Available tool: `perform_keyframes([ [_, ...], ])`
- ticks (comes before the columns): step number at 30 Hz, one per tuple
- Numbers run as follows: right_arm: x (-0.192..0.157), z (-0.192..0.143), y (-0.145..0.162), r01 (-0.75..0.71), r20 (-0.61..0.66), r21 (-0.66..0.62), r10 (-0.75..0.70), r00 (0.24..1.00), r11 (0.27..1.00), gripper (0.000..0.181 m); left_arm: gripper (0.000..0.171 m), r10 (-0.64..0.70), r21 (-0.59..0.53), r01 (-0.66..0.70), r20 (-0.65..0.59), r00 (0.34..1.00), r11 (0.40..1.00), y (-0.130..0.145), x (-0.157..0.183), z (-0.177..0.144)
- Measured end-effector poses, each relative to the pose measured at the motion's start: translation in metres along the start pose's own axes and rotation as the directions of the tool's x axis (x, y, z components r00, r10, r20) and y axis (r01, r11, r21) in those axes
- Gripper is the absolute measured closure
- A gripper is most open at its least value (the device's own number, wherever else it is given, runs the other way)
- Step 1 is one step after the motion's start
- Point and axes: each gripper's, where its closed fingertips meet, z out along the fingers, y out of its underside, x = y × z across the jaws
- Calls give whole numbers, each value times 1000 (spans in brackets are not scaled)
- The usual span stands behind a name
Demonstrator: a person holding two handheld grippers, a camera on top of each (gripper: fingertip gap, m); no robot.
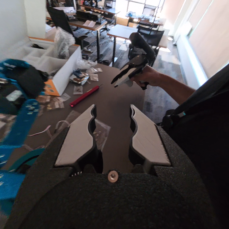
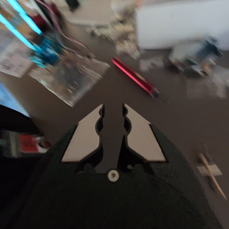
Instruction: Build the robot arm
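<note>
Red pen-shaped tool (image 1: 85, 96) on brown table (image 1: 119, 99), at 11 o'clock of left gripper (image 1: 113, 107), which hangs released and empty. Right gripper (image 2: 113, 106), jaws slightly parted, grasps nothing; tool at 1 o'clock. Clear plastic bag (image 1: 101, 132) beneath left fingers.

Right gripper (image 2: 113, 107): jaws apart — nothing between them, above dark table (image 2: 123, 94)
Nearest: red tool (image 2: 133, 75) — ahead, blurred

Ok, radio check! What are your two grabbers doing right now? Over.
Left gripper open, empty, above table. Right gripper open, empty. Red screwdriver nearest, untouched. Clear bags around.
</note>
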Motion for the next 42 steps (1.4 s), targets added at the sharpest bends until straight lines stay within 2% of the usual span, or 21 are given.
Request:
perform_keyframes([
  [3,-76,50,-61,73,281,193,-126,951,979,147,117,16,-46,-11,113,993,999,-7,-37,-39],
  [5,-117,86,-87,100,402,237,-191,895,966,141,108,-16,-14,20,240,971,1000,-9,-78,-74],
  [6,-133,100,-102,95,450,266,-211,868,959,139,105,-42,18,39,287,957,999,-7,-97,-89],
  [8,-152,118,-136,-20,552,361,-196,810,932,135,94,-87,66,68,342,936,995,5,-128,-105],
  [11,-168,135,-166,-247,727,367,-111,678,897,126,80,-134,146,92,307,942,985,18,-149,-98],
  [16,-182,136,-186,-419,829,393,-119,546,818,134,77,-144,211,96,224,964,973,29,-164,-71],
  [20,-184,132,-195,-474,844,442,-174,508,762,149,95,-105,194,75,149,983,978,40,-160,-54],
  [23,-182,131,-197,-465,817,494,-209,538,735,150,96,-72,192,43,147,986,981,41,-160,-52],
  [27,-185,128,-198,-410,790,536,-267,552,738,152,97,-35,138,17,134,990,990,44,-159,-51],
  [32,-189,126,-205,-213,715,560,-336,613,801,154,99,-7,89,-6,146,989,996,48,-161,-52],
  [37,-195,124,-212,80,614,512,-430,662,855,155,100,0,80,-12,143,990,997,49,-162,-52],
  [42,-206,124,-220,395,530,382,-548,647,835,155,99,5,76,-16,141,990,997,49,-161,-51],
])
